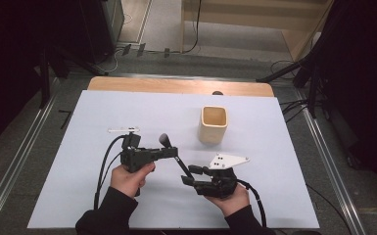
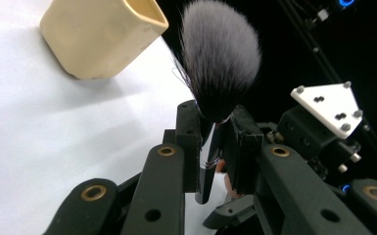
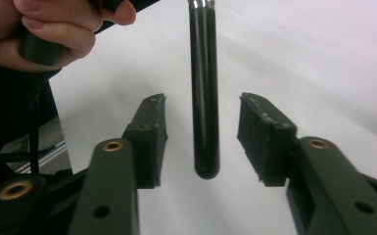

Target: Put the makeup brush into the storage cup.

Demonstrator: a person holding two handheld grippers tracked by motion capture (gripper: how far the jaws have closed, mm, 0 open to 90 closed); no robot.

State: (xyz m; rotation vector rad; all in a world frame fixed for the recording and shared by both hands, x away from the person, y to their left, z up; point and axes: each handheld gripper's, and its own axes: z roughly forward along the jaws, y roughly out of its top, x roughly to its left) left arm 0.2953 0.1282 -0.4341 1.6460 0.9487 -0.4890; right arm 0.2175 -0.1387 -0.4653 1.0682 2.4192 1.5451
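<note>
On the table (image 1: pixel 103 112), an empty cup (image 1: pixel 213 125)

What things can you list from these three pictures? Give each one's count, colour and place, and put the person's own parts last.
makeup brush: one, black handle with grey-and-white bristles, clamped near the bristles in the left gripper, handle end hanging between the right gripper's open jaws.
cup: one, cream, upright on the sheet, beyond the grippers.
small white stick-like item: one, lying on the sheet beyond the left gripper; too small to tell what it is.
sheet: one, white, covering most of the table.
table: one, wooden, far edge bare.
left gripper: one, black, shut on the brush.
right gripper: one, black, jaws apart, not touching the handle.
hands: two, in dark sleeves, at the near edge.
</note>
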